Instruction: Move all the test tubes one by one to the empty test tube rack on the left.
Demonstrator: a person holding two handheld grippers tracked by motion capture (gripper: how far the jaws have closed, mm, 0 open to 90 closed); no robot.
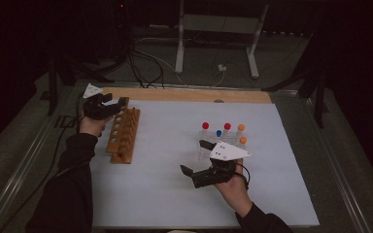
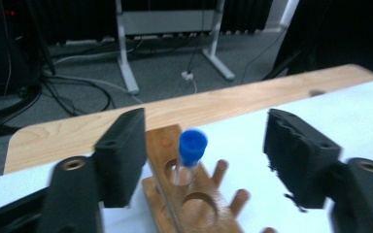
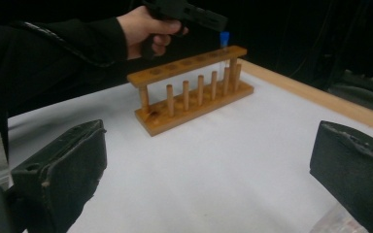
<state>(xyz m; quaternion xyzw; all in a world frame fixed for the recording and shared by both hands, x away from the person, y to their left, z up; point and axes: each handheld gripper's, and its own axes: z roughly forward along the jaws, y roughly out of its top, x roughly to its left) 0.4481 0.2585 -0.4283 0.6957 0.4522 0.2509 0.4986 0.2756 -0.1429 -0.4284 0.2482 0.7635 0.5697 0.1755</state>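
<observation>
A wooden tube rack (image 1: 124,133) stands at the left of the white mat. One clear tube with a blue cap (image 2: 192,155) sits upright in its far end hole. My left gripper (image 1: 119,104) hovers at that end, open, its jaws on either side of the blue cap without touching it. The right gripper view shows the same rack (image 3: 189,92), the blue-capped tube (image 3: 224,39) and the left gripper (image 3: 189,14) above it. My right gripper (image 1: 194,156) stands open and empty beside a clear holder with several capped tubes (image 1: 227,126), red, blue and orange.
The white mat (image 1: 175,194) covers most of the table, with a bare wooden strip (image 1: 189,94) along the far edge. Beyond the table are a metal stand (image 1: 179,43) and cables on the floor. A clear plastic piece (image 3: 337,223) lies under my right jaw.
</observation>
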